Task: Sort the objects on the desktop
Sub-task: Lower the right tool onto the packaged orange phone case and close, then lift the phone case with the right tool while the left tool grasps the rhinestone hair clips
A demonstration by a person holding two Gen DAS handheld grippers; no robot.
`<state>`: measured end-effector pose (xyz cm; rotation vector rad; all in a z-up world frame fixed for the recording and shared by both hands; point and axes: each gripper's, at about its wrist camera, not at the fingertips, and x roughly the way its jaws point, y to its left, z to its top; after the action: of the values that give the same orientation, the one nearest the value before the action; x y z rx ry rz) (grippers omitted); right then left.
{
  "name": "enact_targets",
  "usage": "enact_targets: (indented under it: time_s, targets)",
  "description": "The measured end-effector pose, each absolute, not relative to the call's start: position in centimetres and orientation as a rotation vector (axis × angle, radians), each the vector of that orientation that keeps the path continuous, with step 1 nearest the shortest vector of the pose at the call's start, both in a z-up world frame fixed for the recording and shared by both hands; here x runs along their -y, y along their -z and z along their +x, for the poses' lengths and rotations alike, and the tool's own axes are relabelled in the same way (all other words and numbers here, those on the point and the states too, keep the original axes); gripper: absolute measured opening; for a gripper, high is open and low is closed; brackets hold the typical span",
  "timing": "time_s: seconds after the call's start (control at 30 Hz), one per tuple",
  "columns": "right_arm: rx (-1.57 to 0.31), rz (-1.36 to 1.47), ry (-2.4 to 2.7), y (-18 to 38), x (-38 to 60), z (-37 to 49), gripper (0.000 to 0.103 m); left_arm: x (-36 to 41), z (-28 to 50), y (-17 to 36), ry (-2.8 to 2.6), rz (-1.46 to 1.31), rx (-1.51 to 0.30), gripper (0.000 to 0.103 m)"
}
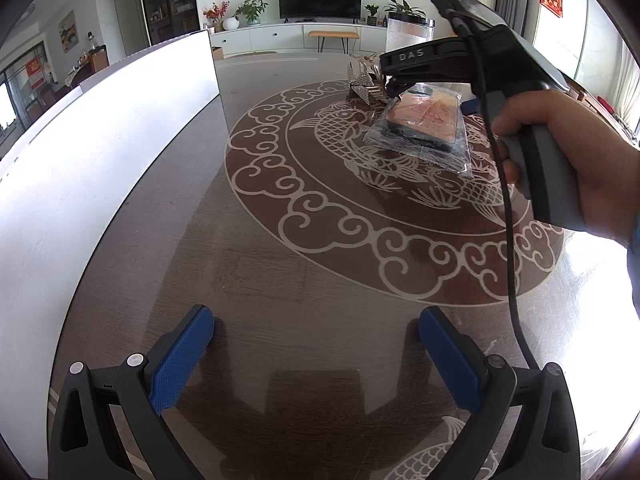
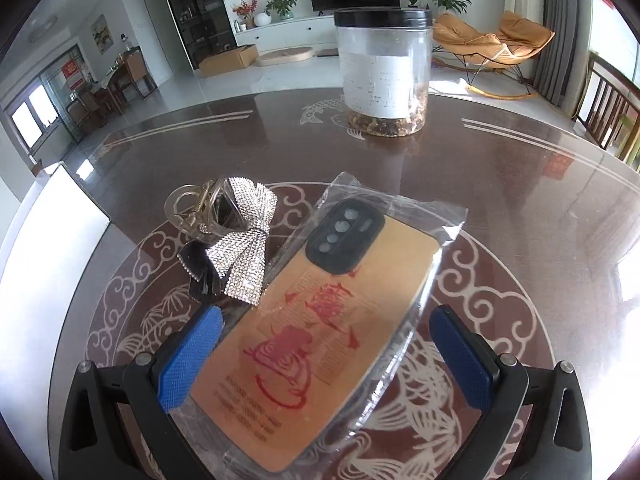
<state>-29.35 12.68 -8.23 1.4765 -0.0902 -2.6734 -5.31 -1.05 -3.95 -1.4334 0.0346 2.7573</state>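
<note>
At nine o'clock from my left gripper (image 1: 316, 350) lies a flat white board (image 1: 100, 152) on the dark glass-topped table with its pale fish-and-cloud pattern (image 1: 320, 240). That gripper hangs over bare table, blue pads spread wide, nothing between them.

My right gripper (image 2: 326, 354) is likewise spread apart, and under it lies the tan phone case with red print and a black camera surround, sealed in a clear plastic sleeve (image 2: 316, 332). Its lower end sits between my pads; the left pad (image 2: 188, 360) is at or over the sleeve's edge, the right pad (image 2: 460, 360) stands clear of it. At eleven o'clock, just beside the sleeve, rests a clear hair claw with a rhinestone bow (image 2: 228, 236). At twelve o'clock, well apart, stands a clear plastic jar with a black lid and white label (image 2: 382, 72).

I judge the case is the piece to take. The sleeve looks slick and loose, so I should come down square, close across the stiff case and not the film alone, and keep off the bow.
</note>
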Motion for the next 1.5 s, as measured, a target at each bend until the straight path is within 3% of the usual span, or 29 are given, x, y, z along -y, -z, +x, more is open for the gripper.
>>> enact_targets:
  time_s: [0.1, 0.2, 0.37, 0.43, 0.47, 0.5, 0.97, 1.4, 1.5]
  targets:
    - [-0.086, 1.542, 2.724, 9.3, -10.1, -30.1, 0.103, 1.1, -5.3, 3.9, -2.757, -1.433, -0.033, 0.103]
    - [0.019, 1.536, 2.760, 9.4, -10.7, -29.7, 0.103, 1.0, -5.2, 3.9, -2.757, -1.434, -0.032, 0.103]
    - [-0.006, 1.483, 2.784, 9.7, -12.8, -28.3, 0.103, 1.1, -5.1, 3.9, -2.755, -1.434, -0.029, 0.103]
    - [-0.012, 1.468, 2.785, 9.4, -13.6, -27.8, 0.092, 1.1, -5.1, 3.9, -2.755, -1.433, -0.030, 0.103]
    - [-0.018, 1.453, 2.785, 9.1, -13.9, -27.5, 0.081, 1.1, -5.1, 3.9, -2.755, -1.433, -0.029, 0.103]
    - [-0.027, 1.442, 2.780, 9.0, -14.2, -27.1, 0.079, 1.1, -5.2, 3.9, -2.754, -1.433, -0.029, 0.103]
    - [-0.077, 1.372, 2.766, 8.8, -18.8, -19.2, 0.079, 1.1, -5.3, 4.0, -2.755, -1.433, -0.030, 0.103]
    - [-0.072, 1.378, 2.753, 8.9, -19.6, -17.9, 0.085, 1.2, -6.1, 3.8, -2.726, -1.464, -0.034, 0.103]
    - [-0.072, 1.386, 2.759, 9.0, -19.6, -18.0, 0.088, 1.8, -9.0, 3.3, -2.648, -1.491, 0.106, 0.103]
